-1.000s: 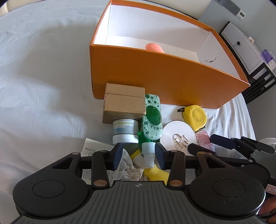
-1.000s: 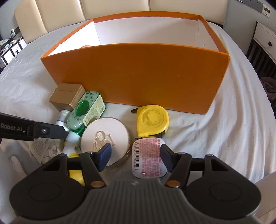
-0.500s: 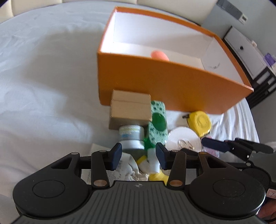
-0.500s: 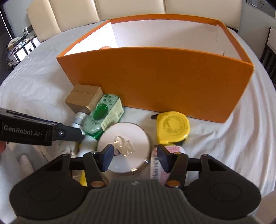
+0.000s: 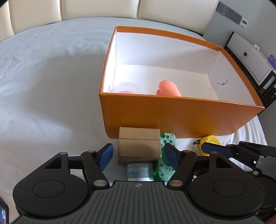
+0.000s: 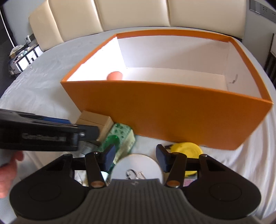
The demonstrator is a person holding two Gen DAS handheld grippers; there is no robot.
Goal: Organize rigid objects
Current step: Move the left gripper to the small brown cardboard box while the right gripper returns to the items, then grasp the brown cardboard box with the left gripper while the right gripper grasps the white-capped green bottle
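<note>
An orange box [image 5: 172,117] with white inside stands on the white cloth; a peach object [image 5: 168,87] and a clear round lid [image 5: 128,87] lie inside. In front of it lie a brown cardboard box [image 5: 138,146], a silver jar [image 5: 140,171], a green bottle [image 5: 166,155], a yellow tape measure [image 5: 209,141] and a white round compact [image 6: 138,166]. My left gripper [image 5: 138,155] is open and empty above the cardboard box. My right gripper [image 6: 135,155] is open and empty above the compact. The left gripper also shows in the right wrist view [image 6: 43,132].
Cream chair backs [image 6: 107,15] stand behind the table. A white cabinet [image 5: 250,56] is at the far right. A pink packet [image 6: 188,181] shows partly under my right gripper. The orange box [image 6: 172,113] walls rise just ahead of both grippers.
Both grippers have risen and tilted up, so the inside of the orange box shows more. My left gripper's jaws have opened wider. The objects on the cloth have not moved.
</note>
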